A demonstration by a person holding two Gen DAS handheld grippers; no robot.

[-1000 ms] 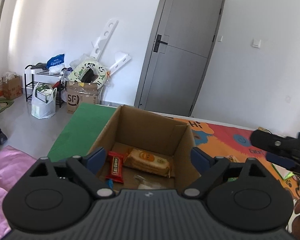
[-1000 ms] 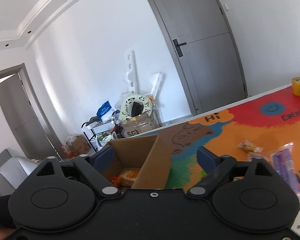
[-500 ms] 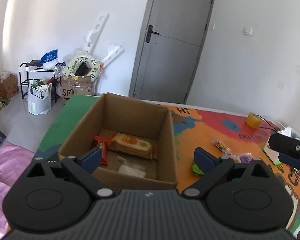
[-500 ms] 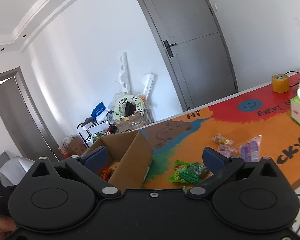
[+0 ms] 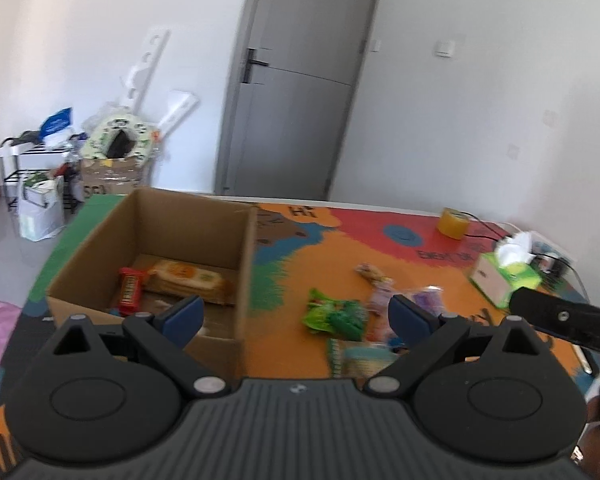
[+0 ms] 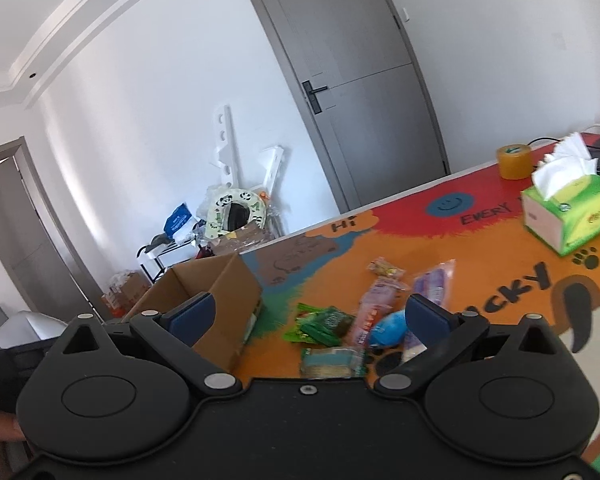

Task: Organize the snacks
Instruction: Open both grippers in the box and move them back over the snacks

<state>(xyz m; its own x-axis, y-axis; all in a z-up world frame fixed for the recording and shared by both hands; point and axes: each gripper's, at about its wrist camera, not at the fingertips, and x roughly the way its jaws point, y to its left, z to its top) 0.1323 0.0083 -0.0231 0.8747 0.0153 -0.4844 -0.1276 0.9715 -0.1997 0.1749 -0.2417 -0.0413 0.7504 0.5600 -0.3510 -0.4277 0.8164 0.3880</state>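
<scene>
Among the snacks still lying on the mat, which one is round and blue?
The blue ball-shaped snack, lying between the pink packet and the purple packet. The other loose snacks are flat packets; only this one is round.

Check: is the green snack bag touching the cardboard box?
Apart. The left wrist view shows bare mat between the green snack bag and the cardboard box; the right wrist view shows the same gap.

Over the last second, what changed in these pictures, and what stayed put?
Both views swung away from the brown cardboard box toward the loose snack packets on the colourful mat; the green crinkly packet now lies ahead of the left tool. The right tool faces the same pile. Both tools stayed open and empty. The red packet and orange biscuit pack stayed in the box.
</scene>
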